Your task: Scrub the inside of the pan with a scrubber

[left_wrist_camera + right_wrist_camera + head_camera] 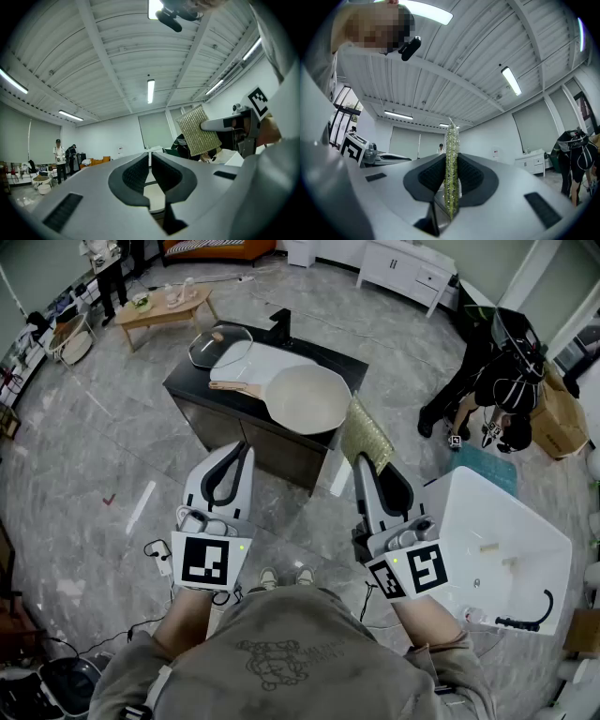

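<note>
A cream-coloured pan (305, 397) with a wooden handle lies on a low black table (187, 382) ahead of me. My right gripper (361, 460) is shut on a yellow-green mesh scrubber (366, 434), which stands upright out of the jaws, near the pan's right rim and above the table's near corner. In the right gripper view the scrubber (451, 164) shows edge-on, pinched between the pads of that gripper (451, 176). My left gripper (228, 465) is shut with nothing in it and hangs short of the table's near edge. The left gripper view shows its closed jaws (150, 164) and the scrubber (199, 131) off to the right.
A glass lid (220, 345) rests on the table behind the pan. A white tub (497, 540) stands close on my right. A person in black (487, 381) bends over by a cardboard box (562, 418). A wooden coffee table (164, 306) is far back left.
</note>
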The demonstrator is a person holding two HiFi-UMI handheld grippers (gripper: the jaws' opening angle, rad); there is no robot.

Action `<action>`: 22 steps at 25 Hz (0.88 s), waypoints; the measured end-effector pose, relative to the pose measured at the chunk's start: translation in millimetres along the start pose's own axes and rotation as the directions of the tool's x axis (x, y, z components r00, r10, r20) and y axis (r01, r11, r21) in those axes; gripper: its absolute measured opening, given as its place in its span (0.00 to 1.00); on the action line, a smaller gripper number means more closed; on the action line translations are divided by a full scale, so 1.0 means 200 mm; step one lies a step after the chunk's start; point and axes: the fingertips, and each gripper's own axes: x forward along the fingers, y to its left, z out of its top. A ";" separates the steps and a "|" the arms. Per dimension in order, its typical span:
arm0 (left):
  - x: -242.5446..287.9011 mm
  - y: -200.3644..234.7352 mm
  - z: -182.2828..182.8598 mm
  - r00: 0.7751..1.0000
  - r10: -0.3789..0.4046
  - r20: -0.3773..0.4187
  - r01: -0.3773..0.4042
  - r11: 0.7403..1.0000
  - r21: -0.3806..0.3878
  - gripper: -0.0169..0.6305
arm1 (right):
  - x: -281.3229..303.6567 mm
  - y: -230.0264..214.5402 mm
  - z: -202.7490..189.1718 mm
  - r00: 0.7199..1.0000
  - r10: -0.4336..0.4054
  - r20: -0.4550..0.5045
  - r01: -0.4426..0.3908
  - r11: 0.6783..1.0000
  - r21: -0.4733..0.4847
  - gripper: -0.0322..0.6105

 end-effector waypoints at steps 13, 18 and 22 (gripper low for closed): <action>0.03 -0.07 -0.04 1.000 0.004 -0.029 -0.003 1.000 0.031 0.07 | -0.04 -0.07 -0.03 1.000 0.020 0.000 -0.020 0.999 0.038 0.16; 0.05 -0.12 -0.05 0.999 0.016 -0.039 -0.014 0.999 0.041 0.07 | -0.06 -0.12 -0.05 0.999 0.038 -0.003 -0.038 0.998 0.049 0.16; 0.07 -0.17 -0.05 0.998 0.032 -0.044 -0.030 0.998 0.051 0.07 | -0.10 -0.17 -0.07 0.998 0.058 -0.009 -0.057 0.997 0.056 0.16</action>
